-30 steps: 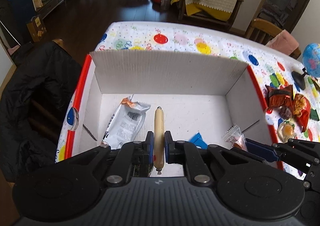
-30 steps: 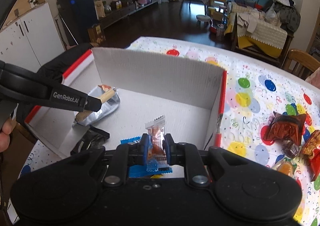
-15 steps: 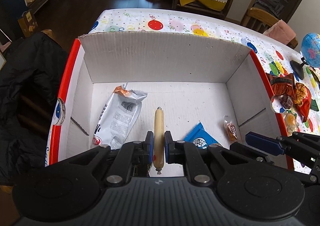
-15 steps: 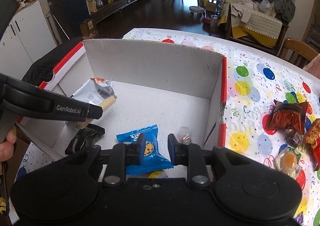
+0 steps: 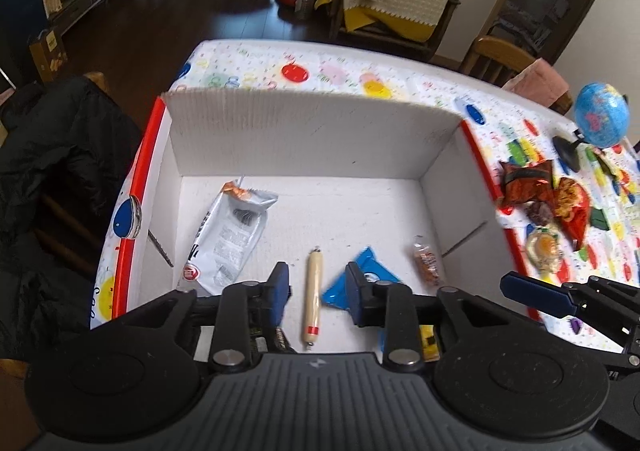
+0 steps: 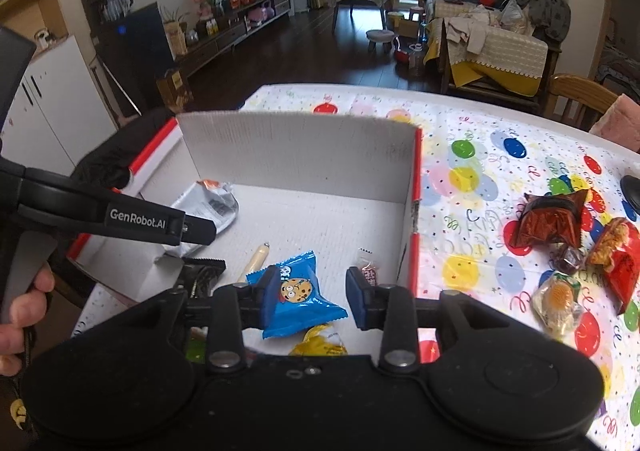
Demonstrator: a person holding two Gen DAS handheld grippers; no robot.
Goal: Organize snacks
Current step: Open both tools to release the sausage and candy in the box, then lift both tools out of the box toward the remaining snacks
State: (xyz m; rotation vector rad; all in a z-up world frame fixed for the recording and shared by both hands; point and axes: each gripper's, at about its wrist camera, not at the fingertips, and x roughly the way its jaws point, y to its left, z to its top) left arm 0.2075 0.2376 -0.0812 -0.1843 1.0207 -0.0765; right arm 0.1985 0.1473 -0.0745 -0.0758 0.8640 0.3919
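Note:
A white cardboard box point(image 5: 312, 135) with red edges stands on the table. On its floor lie a tan sausage stick point(image 5: 313, 301), a silver snack bag point(image 5: 230, 235), a blue cookie pack point(image 5: 344, 283) and a small clear-wrapped orange snack point(image 5: 427, 260). My left gripper point(image 5: 316, 293) is open above the sausage, its pads apart from it. My right gripper point(image 6: 314, 297) is open and empty above the blue cookie pack point(image 6: 298, 293); the small wrapped snack point(image 6: 368, 271) lies by its right finger. The sausage point(image 6: 256, 257) shows there too.
Loose snacks lie on the balloon-print tablecloth right of the box: red-brown bags point(image 6: 550, 217), a red bag point(image 6: 618, 259) and a clear pack with an orange piece point(image 6: 558, 301). A blue globe point(image 5: 602, 115) stands at the far right. A black jacket point(image 5: 48, 187) hangs left.
My left gripper opened and let the sausage drop onto the box floor. My right gripper opened earlier, released the small wrapped snack into the box, and has opened wider since.

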